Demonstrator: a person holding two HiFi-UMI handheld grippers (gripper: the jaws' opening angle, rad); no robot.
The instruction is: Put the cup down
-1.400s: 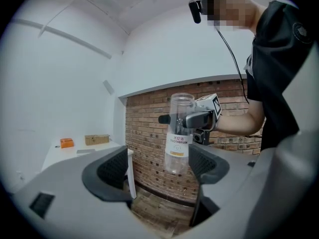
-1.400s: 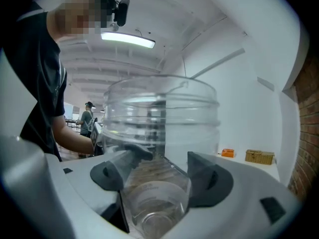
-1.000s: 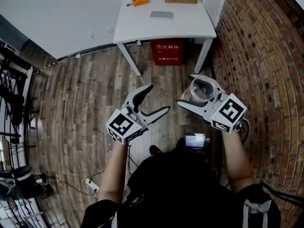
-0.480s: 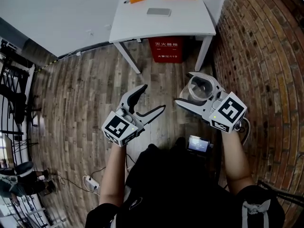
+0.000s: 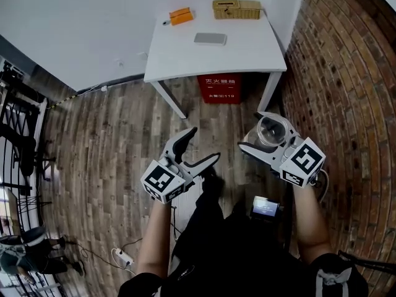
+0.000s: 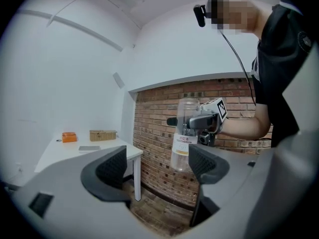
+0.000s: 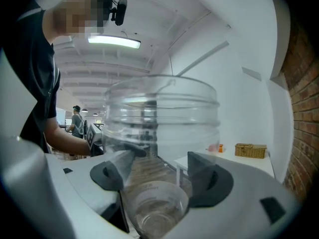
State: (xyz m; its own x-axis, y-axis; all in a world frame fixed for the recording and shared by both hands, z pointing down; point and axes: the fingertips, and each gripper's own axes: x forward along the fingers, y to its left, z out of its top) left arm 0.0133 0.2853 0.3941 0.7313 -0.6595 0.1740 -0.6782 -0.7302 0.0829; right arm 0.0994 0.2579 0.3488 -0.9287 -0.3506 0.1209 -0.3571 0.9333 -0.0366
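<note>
A clear plastic cup [image 5: 270, 130] with a white label stands upright between the jaws of my right gripper [image 5: 265, 135], which is shut on it. The right gripper view is filled by the cup [image 7: 159, 148] between the two dark pads [image 7: 209, 180]. In the left gripper view the cup [image 6: 185, 136] hangs in the air in front of the brick wall, held by the right gripper [image 6: 204, 121]. My left gripper [image 5: 197, 146] is open with nothing between its fingers [image 6: 110, 171]. Both grippers are held above the wooden floor, short of the white table [image 5: 185, 57].
On the white table lie an orange object [image 5: 181, 15], a wicker box [image 5: 237, 8] and a grey flat device [image 5: 210, 38]. A red box [image 5: 219, 88] stands under the table. A brick wall [image 5: 346, 91] runs along the right. A black rack [image 5: 15, 135] stands at the left.
Both grippers have moved forward toward the table, the right one still carrying the cup. The person has stepped forward and the table shows lower in the head view.
</note>
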